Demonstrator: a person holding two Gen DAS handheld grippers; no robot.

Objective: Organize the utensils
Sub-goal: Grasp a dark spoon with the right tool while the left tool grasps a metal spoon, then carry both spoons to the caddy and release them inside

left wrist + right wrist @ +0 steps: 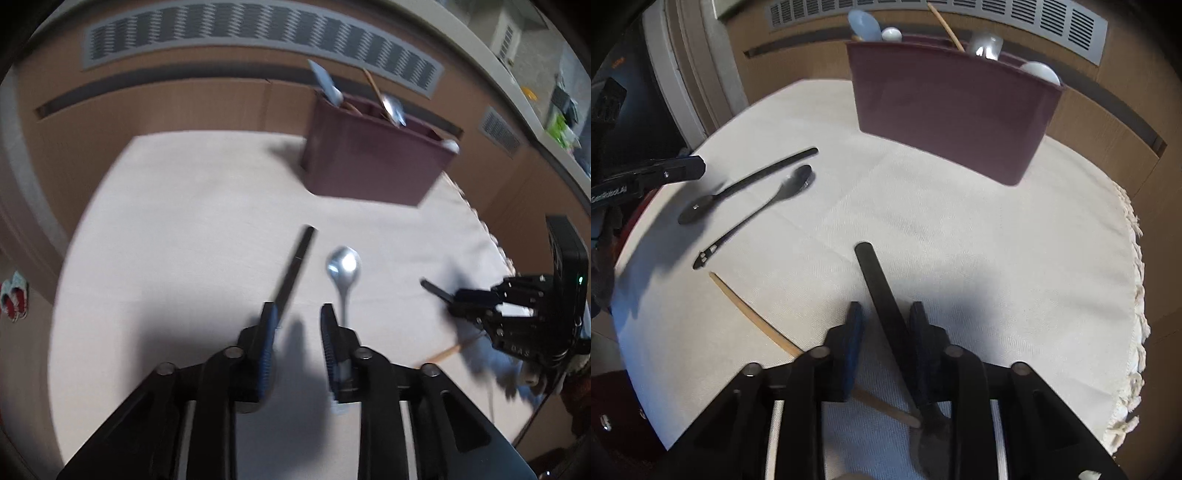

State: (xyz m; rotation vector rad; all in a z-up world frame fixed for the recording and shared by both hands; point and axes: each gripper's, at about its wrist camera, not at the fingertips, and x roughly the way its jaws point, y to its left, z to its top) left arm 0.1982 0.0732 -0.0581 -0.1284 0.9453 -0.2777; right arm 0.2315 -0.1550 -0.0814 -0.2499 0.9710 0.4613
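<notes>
A maroon utensil holder (pixel 373 158) (pixel 955 110) stands at the far side of the white-clothed table and holds several spoons and sticks. My left gripper (pixel 297 321) is open above the cloth, with a black utensil handle (pixel 293 271) by its left finger and a metal spoon (pixel 343 269) by its right finger. My right gripper (pixel 884 321) is open around the handle of a black utensil (pixel 882 295) that lies on the cloth. In the right wrist view the black spoon (pixel 746 184), the metal spoon (pixel 768 206) and a wooden stick (pixel 753 314) lie to the left.
The table's fringed edge (pixel 1134 295) runs down the right. A wood-panelled wall with a grey vent (pixel 258 33) stands behind the table. The right gripper shows at the right of the left wrist view (pixel 517 314). Slippers (pixel 14 299) lie on the floor at left.
</notes>
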